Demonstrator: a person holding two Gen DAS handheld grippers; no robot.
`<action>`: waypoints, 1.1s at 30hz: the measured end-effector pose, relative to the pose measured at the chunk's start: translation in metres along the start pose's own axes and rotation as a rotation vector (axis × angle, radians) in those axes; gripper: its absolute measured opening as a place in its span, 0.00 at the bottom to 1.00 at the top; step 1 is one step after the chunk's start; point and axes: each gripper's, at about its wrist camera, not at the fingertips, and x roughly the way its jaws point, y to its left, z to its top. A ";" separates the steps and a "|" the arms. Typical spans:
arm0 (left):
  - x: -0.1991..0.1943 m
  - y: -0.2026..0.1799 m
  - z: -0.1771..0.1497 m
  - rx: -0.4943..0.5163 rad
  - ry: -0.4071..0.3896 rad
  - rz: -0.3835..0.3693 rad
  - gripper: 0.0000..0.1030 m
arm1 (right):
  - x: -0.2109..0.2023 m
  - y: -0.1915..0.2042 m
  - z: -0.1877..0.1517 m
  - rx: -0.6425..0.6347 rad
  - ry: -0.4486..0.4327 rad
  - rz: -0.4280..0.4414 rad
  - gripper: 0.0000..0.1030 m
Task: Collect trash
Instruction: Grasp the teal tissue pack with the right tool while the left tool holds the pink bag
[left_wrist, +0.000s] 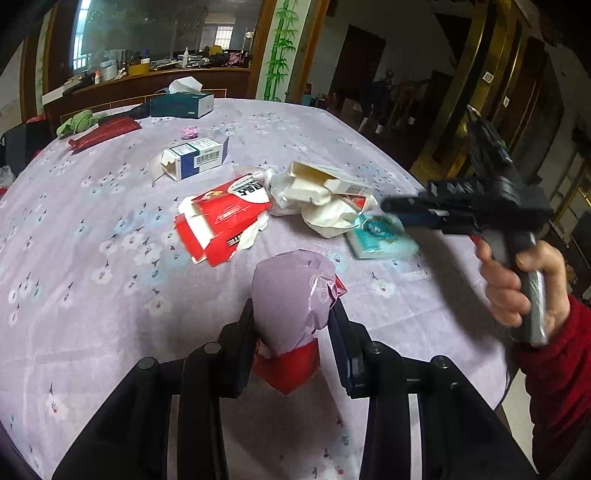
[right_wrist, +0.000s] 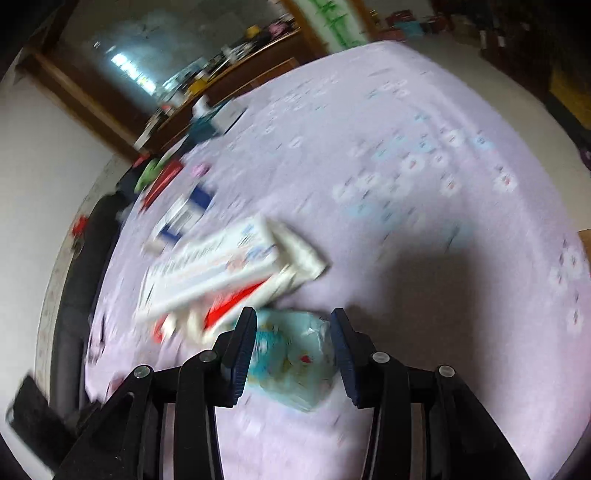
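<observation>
My left gripper (left_wrist: 293, 314) is shut on a puffy purple wrapper (left_wrist: 291, 291) with a red part (left_wrist: 288, 369) under it, held over the near side of the table. A hand in a red sleeve (left_wrist: 524, 288) holds my right gripper (left_wrist: 388, 205) above a teal packet (left_wrist: 380, 236). In the right wrist view that gripper (right_wrist: 292, 328) is open, and the teal packet (right_wrist: 291, 365) lies between its two fingers. A torn red and white carton (left_wrist: 225, 225) and crumpled white paper with an opened box (left_wrist: 325, 192) lie beside it.
A lilac flowered tablecloth (left_wrist: 92, 258) covers the round table. Farther back are a blue and white box (left_wrist: 195, 157), a teal tissue box (left_wrist: 183, 103), a red pouch (left_wrist: 105, 133), a green cloth (left_wrist: 77, 123) and a small pink scrap (left_wrist: 190, 131). A cluttered sideboard stands behind.
</observation>
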 end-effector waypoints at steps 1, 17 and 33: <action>-0.002 0.002 0.000 -0.006 -0.004 0.000 0.35 | -0.001 0.006 -0.007 -0.013 0.022 0.023 0.44; -0.024 0.021 -0.014 -0.047 -0.062 0.056 0.35 | 0.006 0.085 -0.060 -0.246 0.035 -0.095 0.62; -0.034 0.029 -0.026 -0.089 -0.130 0.117 0.35 | 0.023 0.107 -0.092 -0.267 -0.049 -0.321 0.33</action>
